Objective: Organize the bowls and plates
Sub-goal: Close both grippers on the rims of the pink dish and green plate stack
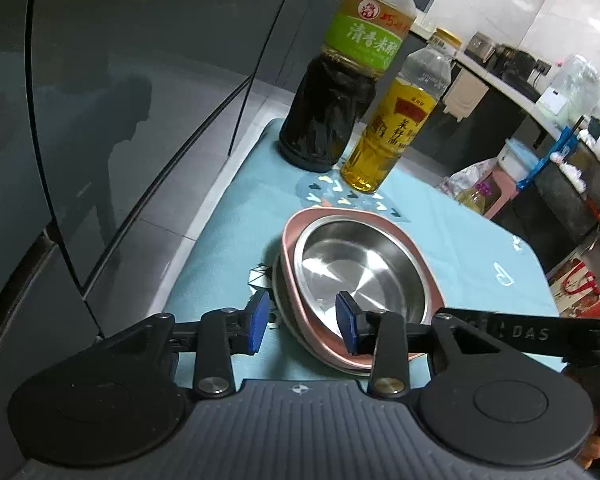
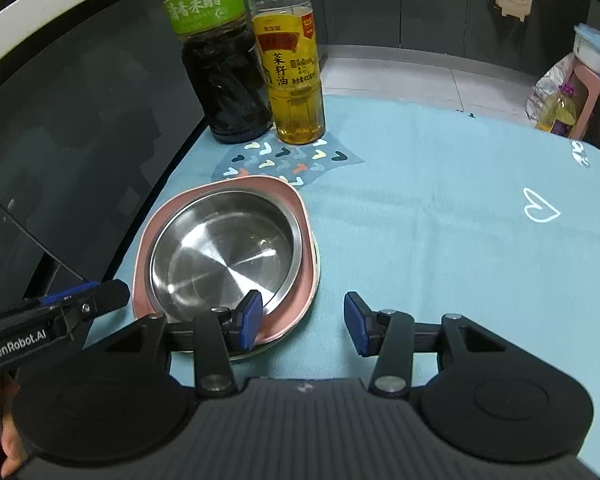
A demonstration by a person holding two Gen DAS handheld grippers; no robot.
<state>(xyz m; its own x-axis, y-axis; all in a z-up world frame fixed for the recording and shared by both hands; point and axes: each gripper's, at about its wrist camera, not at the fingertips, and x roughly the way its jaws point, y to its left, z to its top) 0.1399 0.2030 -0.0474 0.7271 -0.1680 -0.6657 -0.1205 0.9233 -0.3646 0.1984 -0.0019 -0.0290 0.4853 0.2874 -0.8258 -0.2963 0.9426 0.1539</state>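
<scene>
Between the left gripper's (image 1: 304,322) fingers sits the near rim of the stack: a stainless steel bowl (image 1: 356,270) nested in a pink square plate (image 1: 428,280), with a further rim showing beneath, all on the light blue mat over the tabletop (image 2: 440,208). Left fingers stand part-open, one pad outside the pink rim, the other over the bowl's inside wall; no pad presses on anything that I can see. Right gripper (image 2: 304,322) fingers also part-open and empty: its left pad (image 2: 250,320) hangs over the stack's near-right corner, the other finger over bare mat.

Risks as I judge them:
- Both grippers straddle or overlap the rim. Pulling back without lifting first could catch a pad under the lip and drag or tip the stack.
- The steel bowl sits loose in the plate; a knock could make it slide off-centre or rattle out.
- Stack lies close to the tabletop's left edge; a sideways nudge from the left fingers could push it over.
- Dark vinegar bottle (image 2: 220,60) and rapeseed oil bottle (image 2: 292,68) stand just beyond the stack, beyond the fingertips; a forward shove could topple them.
</scene>
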